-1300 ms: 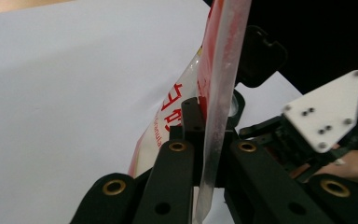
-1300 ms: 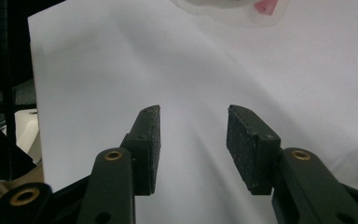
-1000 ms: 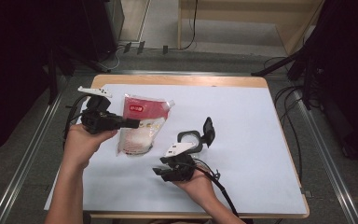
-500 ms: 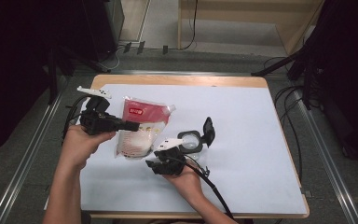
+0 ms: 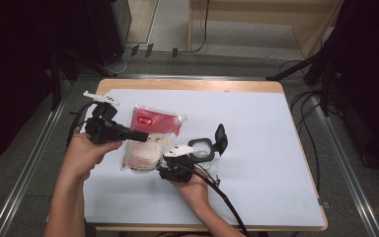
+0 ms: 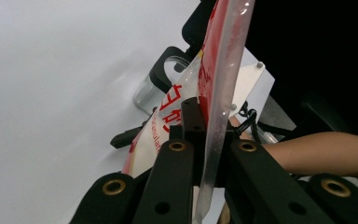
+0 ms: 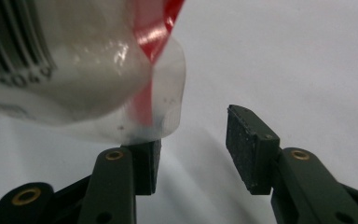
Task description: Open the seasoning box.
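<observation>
A clear and red bag of white grains (image 5: 150,140) is lifted at its left edge off the white table cover (image 5: 266,148). My left gripper (image 5: 143,136) is shut on that edge; in the left gripper view its jaws (image 6: 209,140) pinch the bag's flat seam (image 6: 223,56). My right gripper (image 5: 162,171) sits at the bag's near end, open. In the right gripper view the bag's clear corner (image 7: 163,107) hangs just over the left pad (image 7: 149,161), and the gap (image 7: 193,149) is mostly bare. Those jaws have just been closing.
A clear jar (image 5: 202,149) with a flipped-up black lid (image 5: 220,138) stands right of the bag, close behind my right hand. It also appears past the bag as the jar (image 6: 161,88) in the left gripper view. The wooden table edge (image 5: 192,85) runs along the far side.
My right gripper has slid left and slightly down to the bag's near end. The left gripper and the bag have stayed put.
</observation>
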`<action>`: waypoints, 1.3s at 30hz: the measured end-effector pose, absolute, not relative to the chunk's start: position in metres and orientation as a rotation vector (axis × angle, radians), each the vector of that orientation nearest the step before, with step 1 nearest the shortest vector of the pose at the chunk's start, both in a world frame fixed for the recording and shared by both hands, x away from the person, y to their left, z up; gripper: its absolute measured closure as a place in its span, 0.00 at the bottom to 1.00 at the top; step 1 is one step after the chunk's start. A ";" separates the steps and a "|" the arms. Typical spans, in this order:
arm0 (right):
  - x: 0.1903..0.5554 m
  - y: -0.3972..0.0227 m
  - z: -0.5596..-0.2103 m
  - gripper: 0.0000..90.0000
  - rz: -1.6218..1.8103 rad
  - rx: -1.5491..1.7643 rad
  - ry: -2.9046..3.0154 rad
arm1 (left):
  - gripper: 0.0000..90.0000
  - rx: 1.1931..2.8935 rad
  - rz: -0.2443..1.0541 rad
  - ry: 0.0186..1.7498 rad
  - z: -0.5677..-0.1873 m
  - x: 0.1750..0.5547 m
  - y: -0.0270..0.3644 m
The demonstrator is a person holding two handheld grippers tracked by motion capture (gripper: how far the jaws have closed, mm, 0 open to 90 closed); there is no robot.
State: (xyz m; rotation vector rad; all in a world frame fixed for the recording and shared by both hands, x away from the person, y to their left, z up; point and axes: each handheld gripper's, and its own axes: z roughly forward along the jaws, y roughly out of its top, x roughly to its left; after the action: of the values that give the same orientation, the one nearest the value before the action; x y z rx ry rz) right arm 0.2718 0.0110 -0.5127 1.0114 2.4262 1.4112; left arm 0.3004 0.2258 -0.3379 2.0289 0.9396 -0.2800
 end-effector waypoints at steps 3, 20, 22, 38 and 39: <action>0.270 0.012 -0.512 0.62 1.430 0.983 2.419 | 1.00 2.018 -0.298 0.952 -0.340 0.302 0.226; 0.247 0.022 -0.503 0.60 1.395 0.746 2.465 | 0.99 2.042 -0.261 1.016 -0.351 0.310 0.212; 0.244 0.023 -0.502 0.60 1.385 0.736 2.472 | 0.99 2.045 -0.263 1.011 -0.352 0.310 0.209; 0.241 0.013 -0.489 0.60 1.438 0.789 2.535 | 0.97 2.032 -0.181 0.925 -0.353 0.310 0.194; 0.241 0.013 -0.488 0.60 1.448 0.799 2.543 | 0.97 2.035 -0.171 0.916 -0.354 0.310 0.193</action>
State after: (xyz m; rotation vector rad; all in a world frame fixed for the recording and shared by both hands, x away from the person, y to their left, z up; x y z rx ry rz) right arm 0.2408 0.0128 -0.4881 0.7986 2.5430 1.4482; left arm 0.3102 0.1934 -0.3535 2.0351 0.9161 -0.1714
